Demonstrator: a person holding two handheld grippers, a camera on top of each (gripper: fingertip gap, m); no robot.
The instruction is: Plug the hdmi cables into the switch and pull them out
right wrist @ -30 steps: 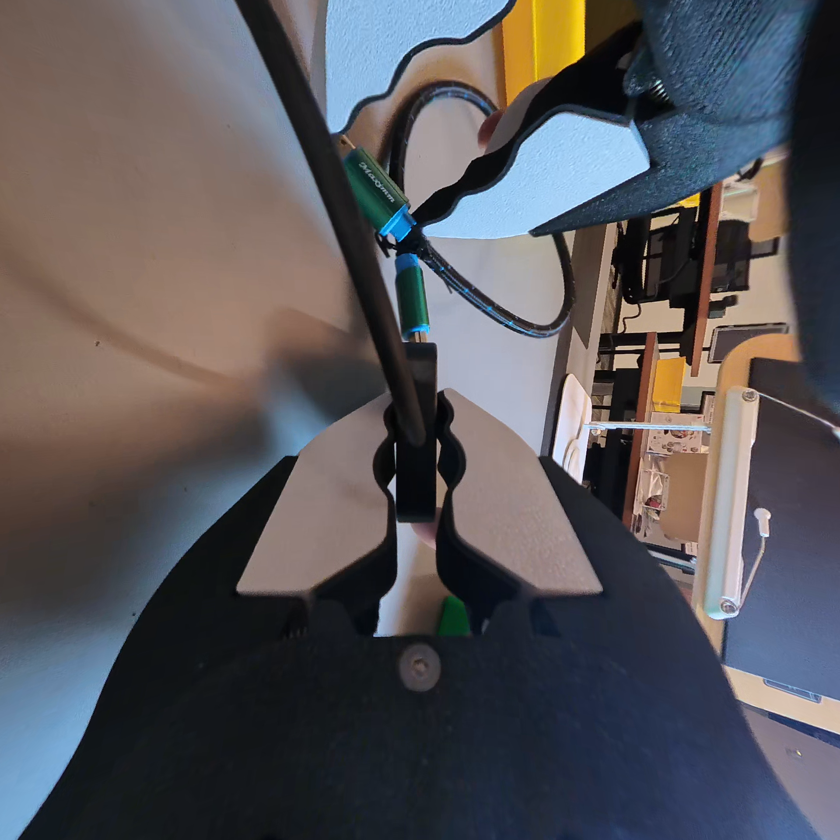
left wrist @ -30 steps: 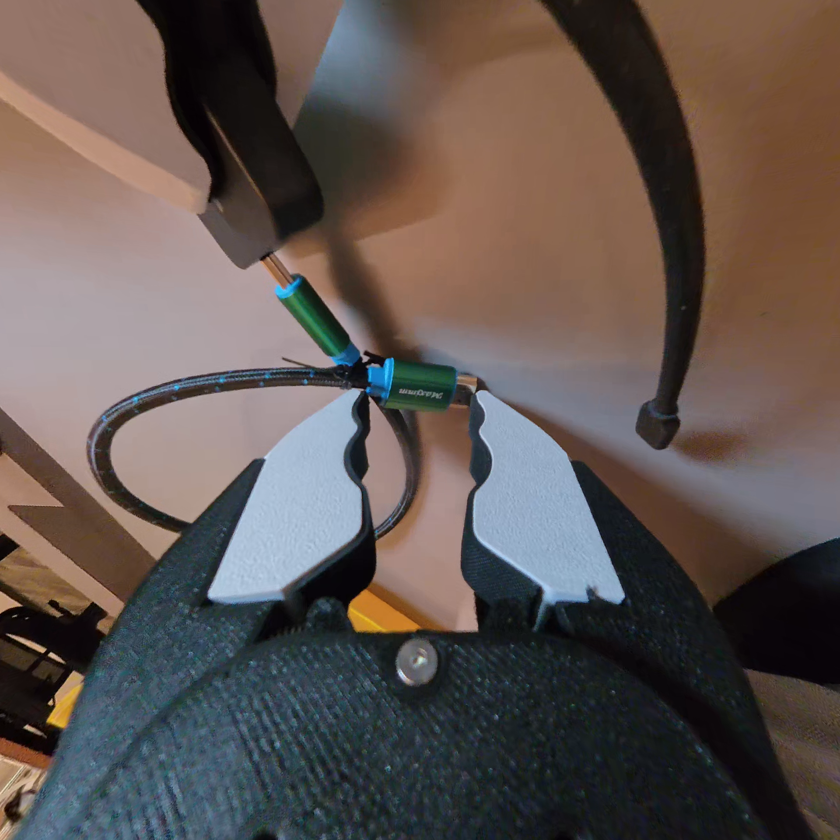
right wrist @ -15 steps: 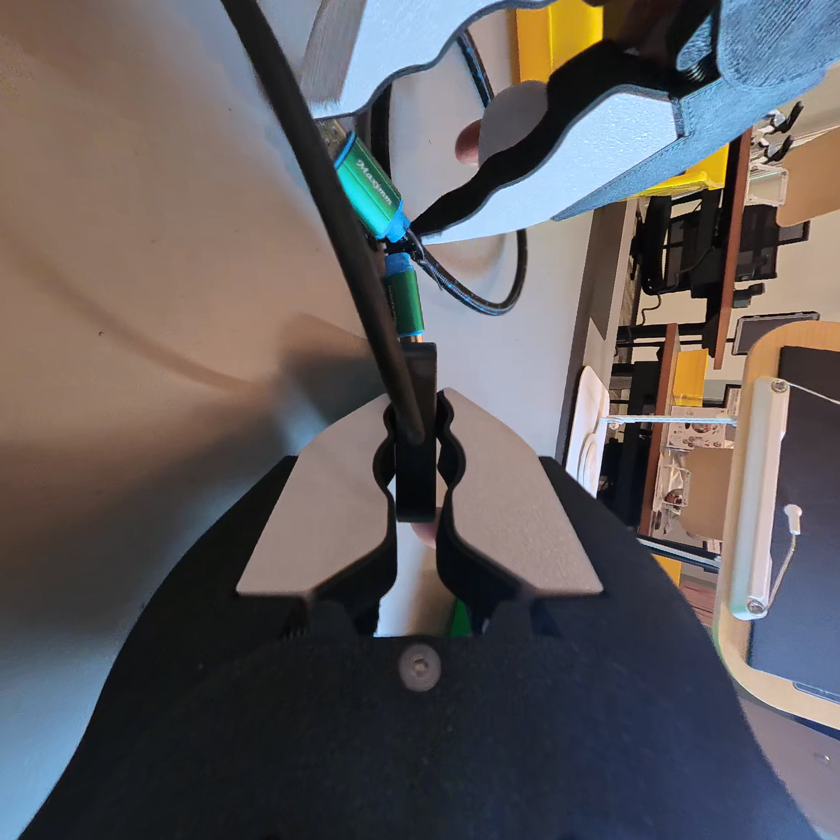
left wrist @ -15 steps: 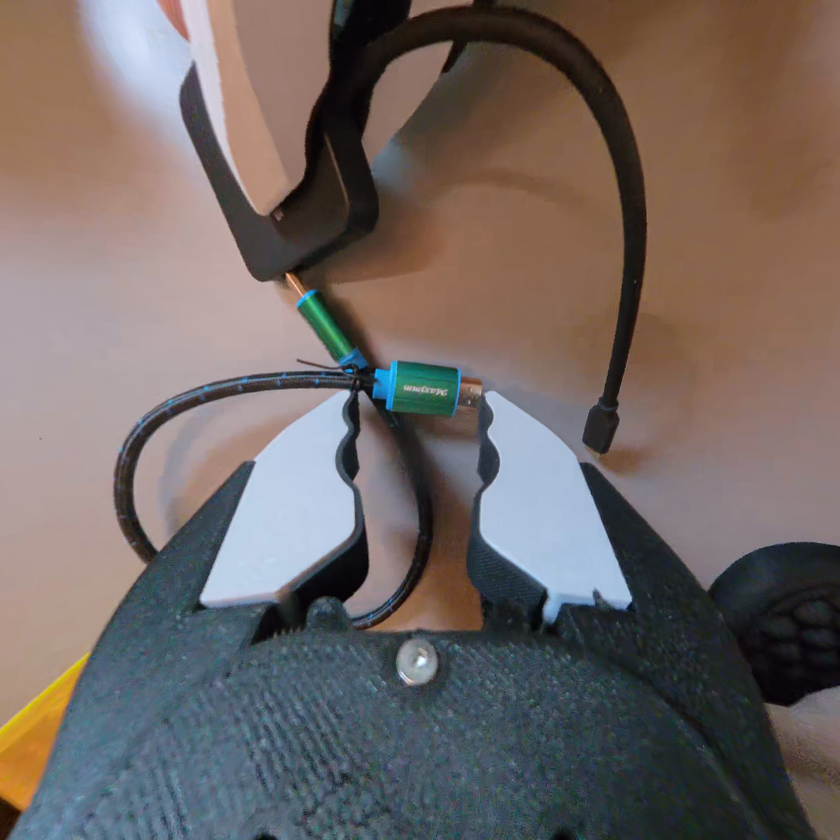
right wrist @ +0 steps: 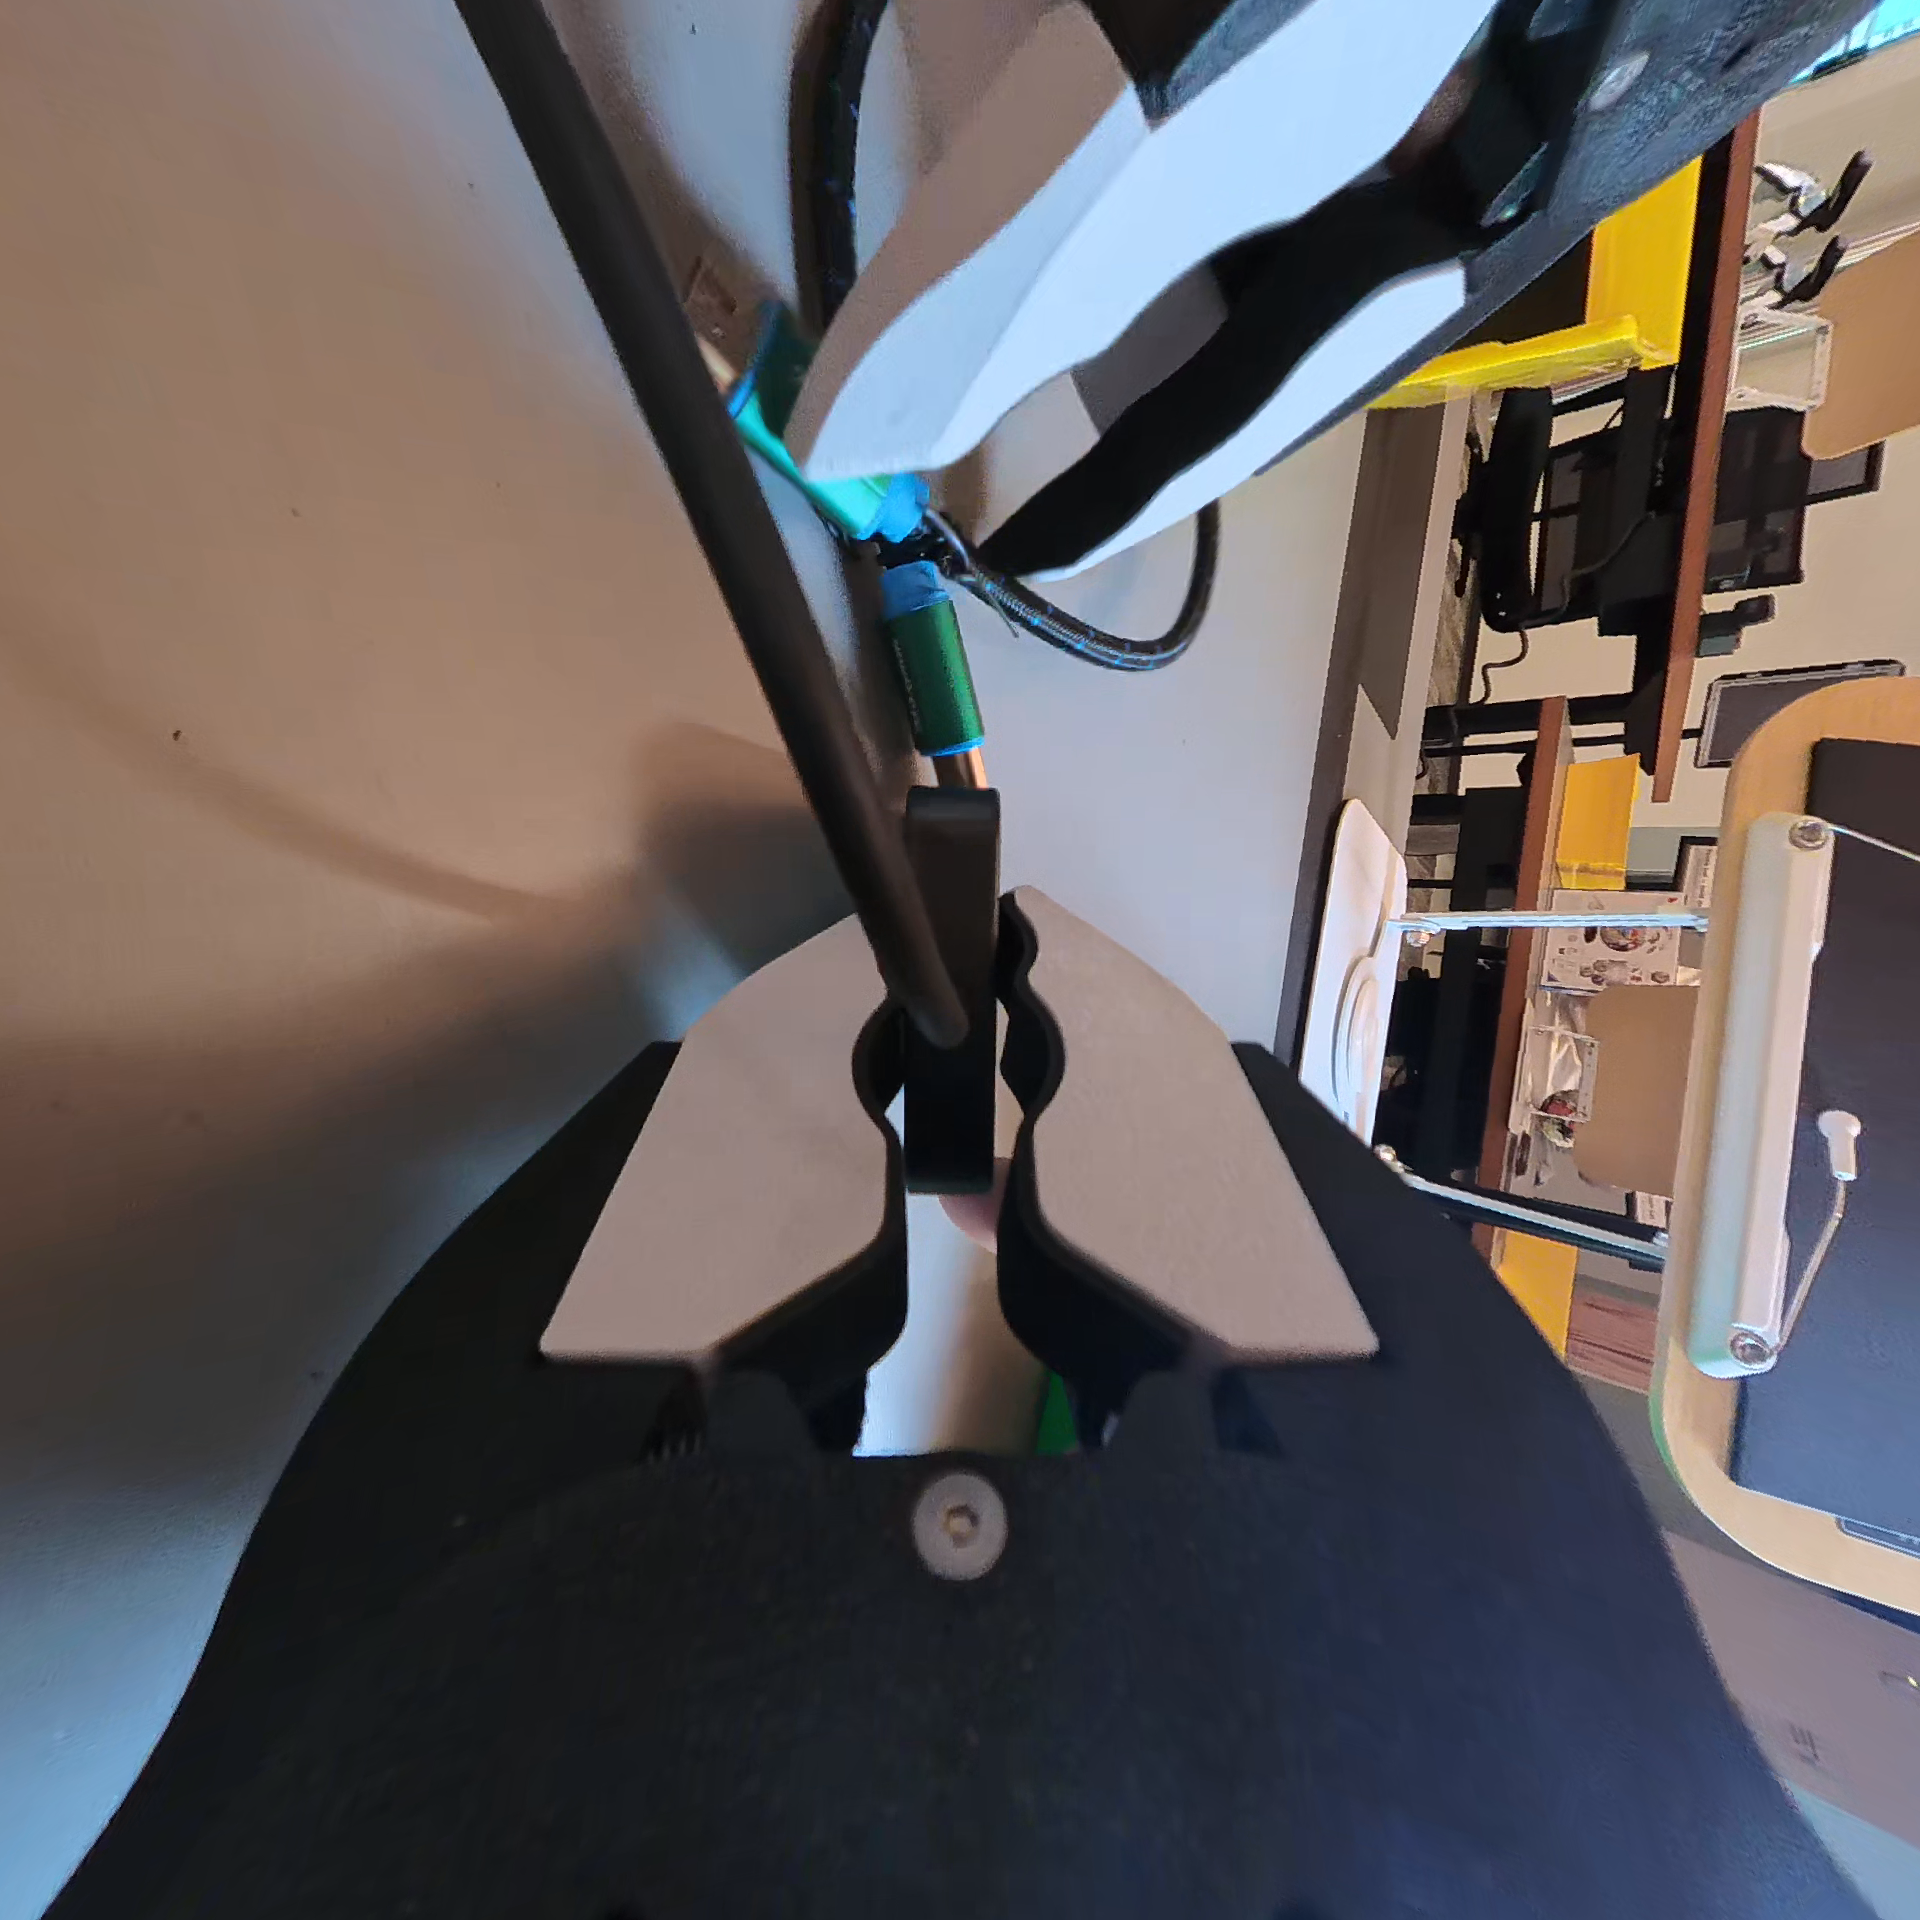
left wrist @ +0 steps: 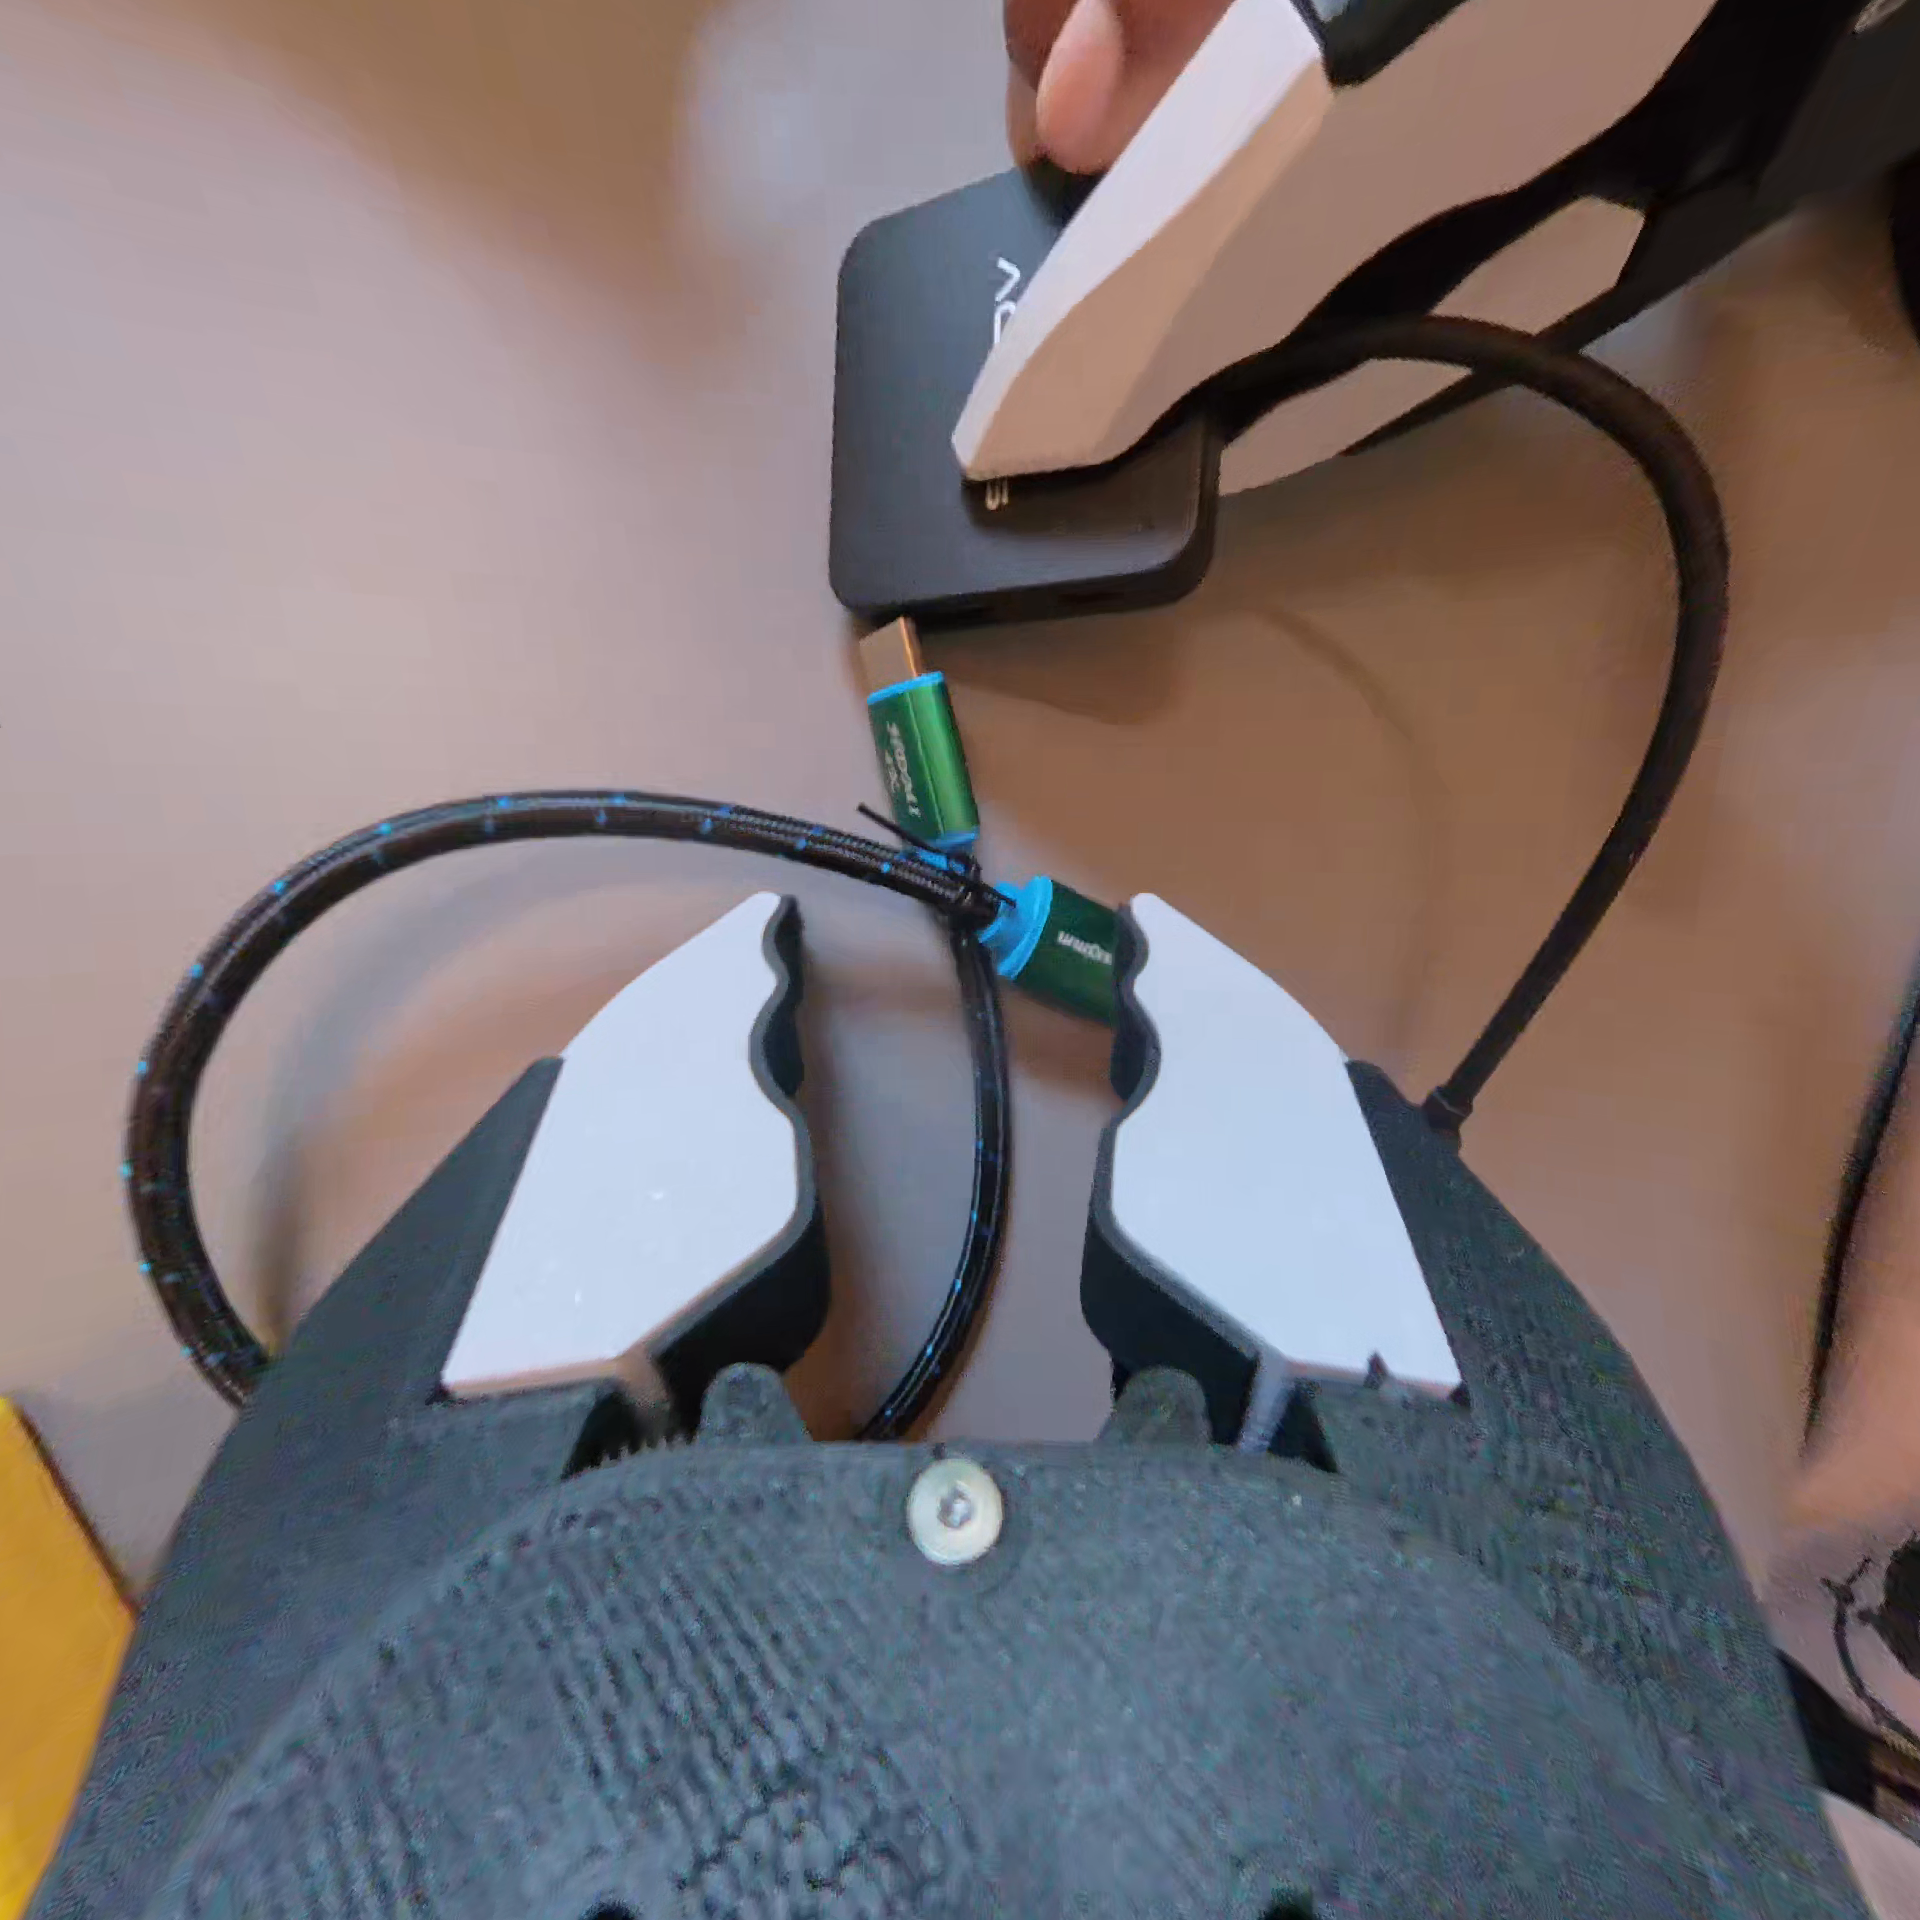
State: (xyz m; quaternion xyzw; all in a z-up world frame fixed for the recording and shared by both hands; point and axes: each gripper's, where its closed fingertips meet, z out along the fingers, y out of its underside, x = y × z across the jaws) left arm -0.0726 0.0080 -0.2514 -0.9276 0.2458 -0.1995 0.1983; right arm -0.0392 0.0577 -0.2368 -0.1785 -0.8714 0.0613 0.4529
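The black switch (left wrist: 1023, 416) lies flat over the tan table, and my right gripper (right wrist: 951, 925) is shut on it (right wrist: 951, 987). The right gripper's white fingers (left wrist: 1143, 260) come in from the upper right of the left wrist view. One green HDMI plug (left wrist: 920, 758) points at the switch's lower-left corner with its gold tip bare; I cannot tell whether it is seated. The second green plug (left wrist: 1060, 961) rests against the right fingertip of my open left gripper (left wrist: 956, 914). Their braided cable (left wrist: 416, 842) loops to the left.
The switch's own black cable (left wrist: 1662, 623) arcs right and ends beside my left gripper. A hand's finger (left wrist: 1081, 83) shows at the top. A yellow object (left wrist: 42, 1558) sits at the lower left. Desks, chairs and a wood-rimmed table (right wrist: 1714, 1039) stand beyond. Tip to tip, the grippers are about 7 cm apart.
The switch has turned from edge-on to flat in the left wrist view and moved right. More of the first plug's gold tip shows. The second plug has tilted against my left gripper's right finger.
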